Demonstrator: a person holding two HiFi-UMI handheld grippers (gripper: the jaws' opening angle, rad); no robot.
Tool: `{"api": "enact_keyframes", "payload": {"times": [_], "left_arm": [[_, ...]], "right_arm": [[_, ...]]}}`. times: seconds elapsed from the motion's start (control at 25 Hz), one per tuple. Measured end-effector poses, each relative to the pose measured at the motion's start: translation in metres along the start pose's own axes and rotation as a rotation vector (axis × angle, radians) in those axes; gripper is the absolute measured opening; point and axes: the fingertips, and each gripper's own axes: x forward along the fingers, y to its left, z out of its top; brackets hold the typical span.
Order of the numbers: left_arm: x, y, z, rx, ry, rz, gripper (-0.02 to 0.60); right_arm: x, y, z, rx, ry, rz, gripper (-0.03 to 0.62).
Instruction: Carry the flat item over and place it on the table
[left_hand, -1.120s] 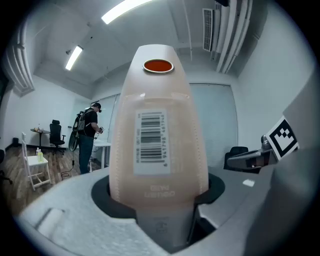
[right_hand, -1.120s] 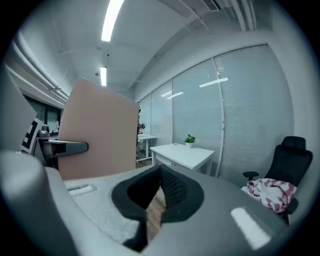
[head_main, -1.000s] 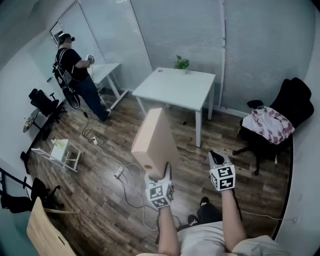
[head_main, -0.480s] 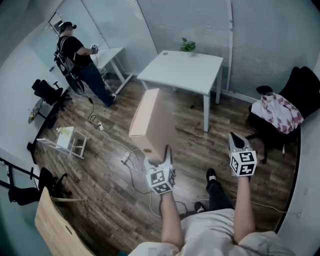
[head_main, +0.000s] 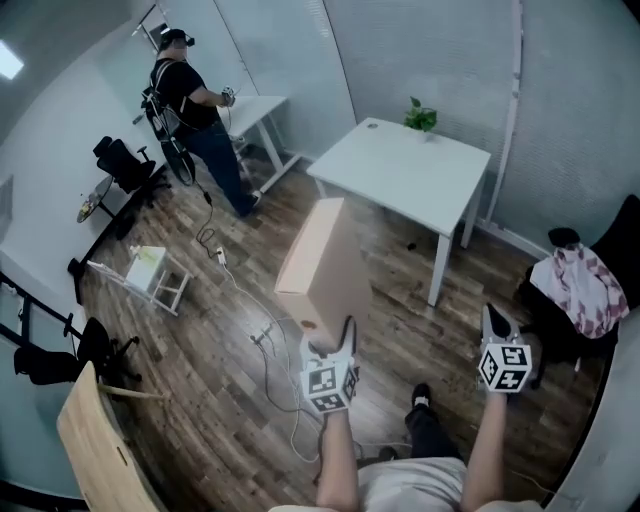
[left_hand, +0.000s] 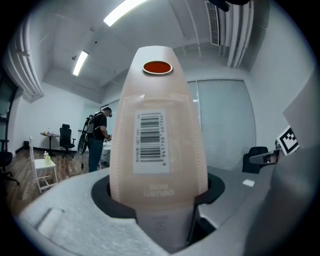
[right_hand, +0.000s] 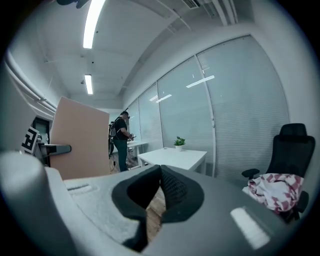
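My left gripper (head_main: 330, 345) has its fingers (left_hand: 70, 215) clamped on the near end of the flat cardboard box (head_main: 325, 260). The box stands on edge in the air above the wooden floor (head_main: 200, 400) and tilts away from me. In the left gripper view its narrow edge rises straight out from between the fingers. That edge carries a white barcode label (left_hand: 150, 142), with a round orange-red spot (left_hand: 157, 67) near the far end.

My right gripper (head_main: 492, 318) is out to the right of the box, well apart from it. Its fingers (right_hand: 175, 192) are together with nothing between them.

The white surface (head_main: 400, 170) stands farther off, ahead and a little right of the box, with a small potted plant (head_main: 420, 115) at its far edge. The box is not on it.

Far to the left a person (head_main: 190, 100) in dark clothes stands beside a second white desk (head_main: 260, 110). Nearer on the left is a small white rack (head_main: 150, 275), and white cables (head_main: 265, 340) trail across the floor. On the right a black office chair (head_main: 560, 330) holds a pink patterned cloth (head_main: 585, 290).
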Motion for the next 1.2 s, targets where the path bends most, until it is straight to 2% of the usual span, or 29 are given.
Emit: {"api": "enact_keyframes", "payload": {"times": [0.08, 0.2, 0.36, 0.52, 0.72, 0.84, 0.92, 1.08, 1.2], "left_arm": [[0.023, -0.009, -0.007, -0.017, 0.023, -0.028, 0.299], [0.076, -0.021, -0.002, -0.032, 0.042, -0.07, 0.298], [0.116, -0.032, 0.009, -0.017, 0.062, -0.075, 0.298], [0.16, -0.042, 0.029, 0.005, 0.046, -0.064, 0.298], [0.168, -0.032, 0.032, 0.018, 0.055, -0.068, 0.298], [0.191, -0.038, 0.035, 0.027, 0.044, -0.037, 0.298], [0.202, -0.045, 0.041, 0.031, 0.03, -0.034, 0.298], [0.199, -0.043, 0.035, 0.027, 0.039, -0.05, 0.298], [0.208, -0.039, 0.043, -0.014, 0.01, -0.035, 0.298]], "right_arm": [[0.021, -0.01, -0.005, 0.007, 0.039, 0.018, 0.002], [0.078, -0.023, 0.012, 0.046, 0.055, 0.061, 0.002], [0.13, -0.022, 0.052, 0.074, 0.019, 0.126, 0.002], [0.167, -0.034, 0.083, 0.025, 0.014, 0.175, 0.002], [0.192, -0.029, 0.092, 0.079, 0.041, 0.243, 0.002], [0.206, -0.05, 0.106, 0.085, 0.009, 0.204, 0.002], [0.216, -0.056, 0.101, 0.096, 0.021, 0.188, 0.002], [0.219, -0.027, 0.079, 0.041, 0.086, 0.288, 0.002], [0.222, -0.027, 0.088, 0.031, 0.059, 0.289, 0.002]]}}
